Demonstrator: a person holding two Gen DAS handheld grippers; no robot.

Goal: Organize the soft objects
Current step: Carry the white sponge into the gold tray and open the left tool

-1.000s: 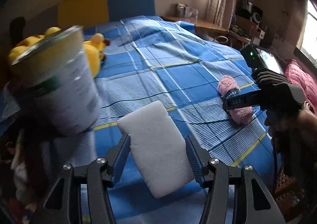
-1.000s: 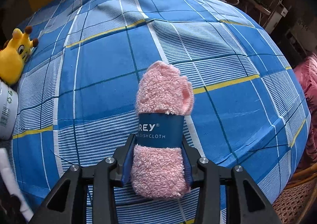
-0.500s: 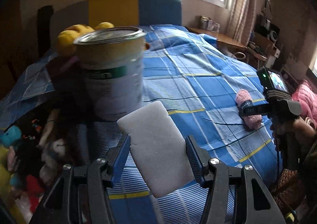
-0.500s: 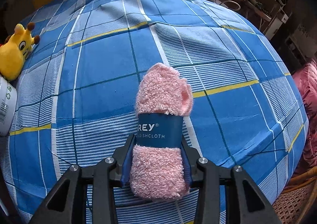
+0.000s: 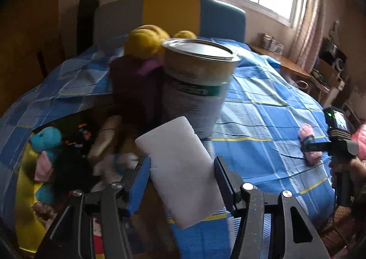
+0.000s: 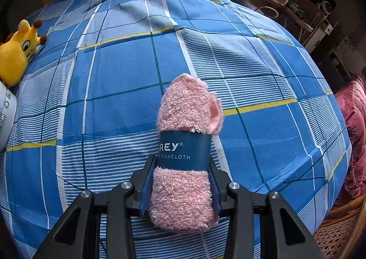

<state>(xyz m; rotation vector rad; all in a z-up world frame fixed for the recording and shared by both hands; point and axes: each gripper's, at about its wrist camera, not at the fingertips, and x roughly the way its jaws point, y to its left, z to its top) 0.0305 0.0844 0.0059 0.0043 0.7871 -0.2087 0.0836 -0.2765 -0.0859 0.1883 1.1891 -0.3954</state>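
Note:
My left gripper (image 5: 181, 167) is shut on a white sponge block (image 5: 180, 167) and holds it tilted above the bed's left side, over a pile of soft toys (image 5: 57, 162). My right gripper (image 6: 181, 167) is shut on a rolled pink dishcloth (image 6: 185, 167) with a dark blue paper band, just above the blue plaid bedspread (image 6: 119, 71). The right gripper and dishcloth (image 5: 310, 144) also show at the right in the left wrist view.
A large metal can (image 5: 196, 82) stands on the bed just beyond the sponge, with a yellow plush (image 5: 144, 41) behind it. A yellow giraffe toy (image 6: 20, 53) lies at the left in the right wrist view. A wooden desk (image 5: 286, 64) and a wicker basket (image 6: 338, 236) stand to the right.
My left gripper has swung left with the sponge, bringing the can to the centre and the toy pile into view. The right gripper has barely moved with the dishcloth.

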